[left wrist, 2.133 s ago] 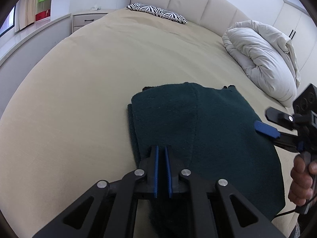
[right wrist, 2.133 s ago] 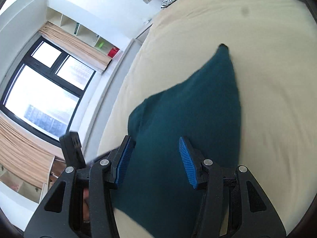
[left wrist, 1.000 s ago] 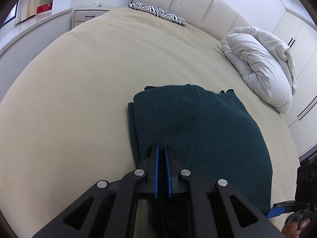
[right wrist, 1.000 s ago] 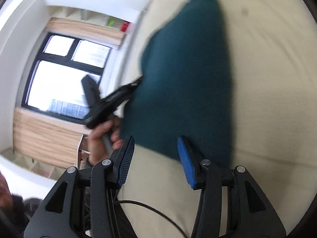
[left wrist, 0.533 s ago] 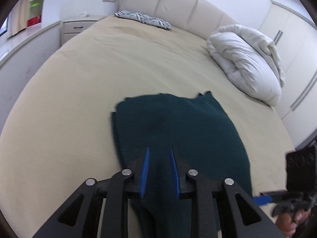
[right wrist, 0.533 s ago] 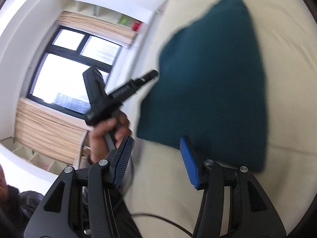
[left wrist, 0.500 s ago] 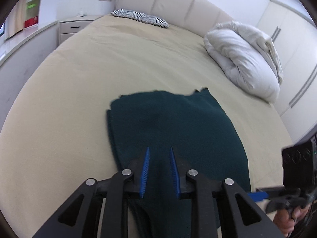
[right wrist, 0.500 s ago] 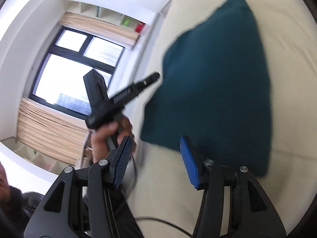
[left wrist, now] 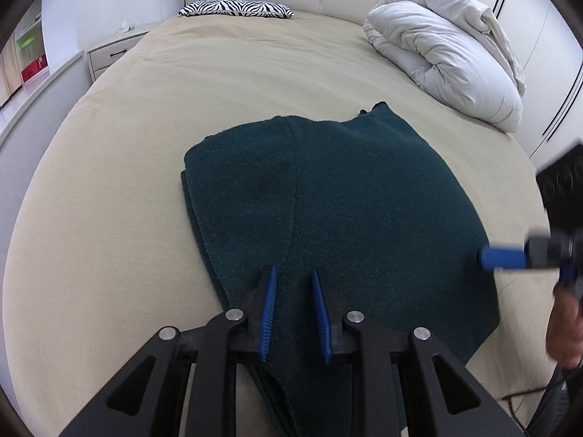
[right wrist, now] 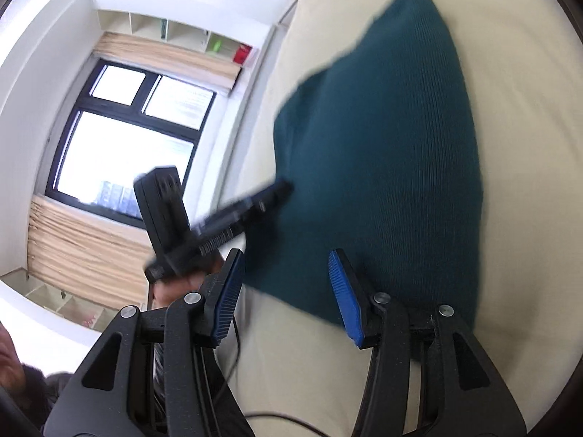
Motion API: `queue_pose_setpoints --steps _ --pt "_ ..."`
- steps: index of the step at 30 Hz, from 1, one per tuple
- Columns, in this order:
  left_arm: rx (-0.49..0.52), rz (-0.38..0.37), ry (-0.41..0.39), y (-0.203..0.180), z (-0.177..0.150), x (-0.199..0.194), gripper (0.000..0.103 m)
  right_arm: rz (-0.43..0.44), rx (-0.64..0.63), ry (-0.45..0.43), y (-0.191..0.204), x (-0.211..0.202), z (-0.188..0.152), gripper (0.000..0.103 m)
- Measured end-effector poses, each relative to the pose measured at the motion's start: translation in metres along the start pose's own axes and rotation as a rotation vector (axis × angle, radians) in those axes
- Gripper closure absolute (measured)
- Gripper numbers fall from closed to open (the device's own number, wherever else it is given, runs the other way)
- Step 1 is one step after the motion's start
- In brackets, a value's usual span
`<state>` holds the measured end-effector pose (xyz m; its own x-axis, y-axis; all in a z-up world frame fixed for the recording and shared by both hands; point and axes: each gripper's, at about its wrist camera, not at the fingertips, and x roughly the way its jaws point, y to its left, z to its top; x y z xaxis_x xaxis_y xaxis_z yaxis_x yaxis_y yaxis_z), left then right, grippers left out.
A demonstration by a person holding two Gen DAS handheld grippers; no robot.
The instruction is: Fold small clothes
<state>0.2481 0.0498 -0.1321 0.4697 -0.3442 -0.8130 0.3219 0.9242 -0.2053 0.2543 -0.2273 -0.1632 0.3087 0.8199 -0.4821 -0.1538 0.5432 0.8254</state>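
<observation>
A dark teal knit garment (left wrist: 346,200) lies folded flat on the beige bed (left wrist: 109,255), with its layered edge on the left. My left gripper (left wrist: 293,284) hovers over the garment's near edge. Its blue pads stand a narrow gap apart and do not pinch the cloth, so it is open. In the right wrist view the same garment (right wrist: 382,145) lies ahead. My right gripper (right wrist: 285,255) is open over the garment's near edge with nothing between the pads. One of its blue fingers (left wrist: 503,258) shows blurred at the garment's right edge. A hand holds the blurred left gripper (right wrist: 255,200) beside the garment.
A bundled white duvet (left wrist: 448,54) lies at the far right of the bed, and a zebra-striped pillow (left wrist: 236,8) sits by the headboard. A nightstand (left wrist: 109,54) stands at the far left. A window (right wrist: 120,145) and shelves are beyond the bed's side. A cable (right wrist: 277,417) trails near me.
The left jaws were shut on the garment's near edge and now stand slightly apart; the gripper has rolled and drawn back. The right gripper has shifted along the garment's near edge.
</observation>
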Motion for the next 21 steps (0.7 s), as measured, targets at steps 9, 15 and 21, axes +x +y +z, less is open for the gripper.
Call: queue_pose_setpoints --steps 9,15,21 --pt "-0.003 -0.007 0.007 0.004 -0.002 0.002 0.078 -0.079 0.045 -0.042 -0.003 0.051 0.081 0.057" --pt "0.005 0.007 0.007 0.002 -0.003 0.002 0.077 -0.112 0.077 -0.094 -0.014 0.039 0.111 0.057" --pt "-0.069 -0.110 -0.011 0.019 0.001 -0.010 0.077 -0.143 0.093 -0.165 -0.028 0.014 0.120 0.057"
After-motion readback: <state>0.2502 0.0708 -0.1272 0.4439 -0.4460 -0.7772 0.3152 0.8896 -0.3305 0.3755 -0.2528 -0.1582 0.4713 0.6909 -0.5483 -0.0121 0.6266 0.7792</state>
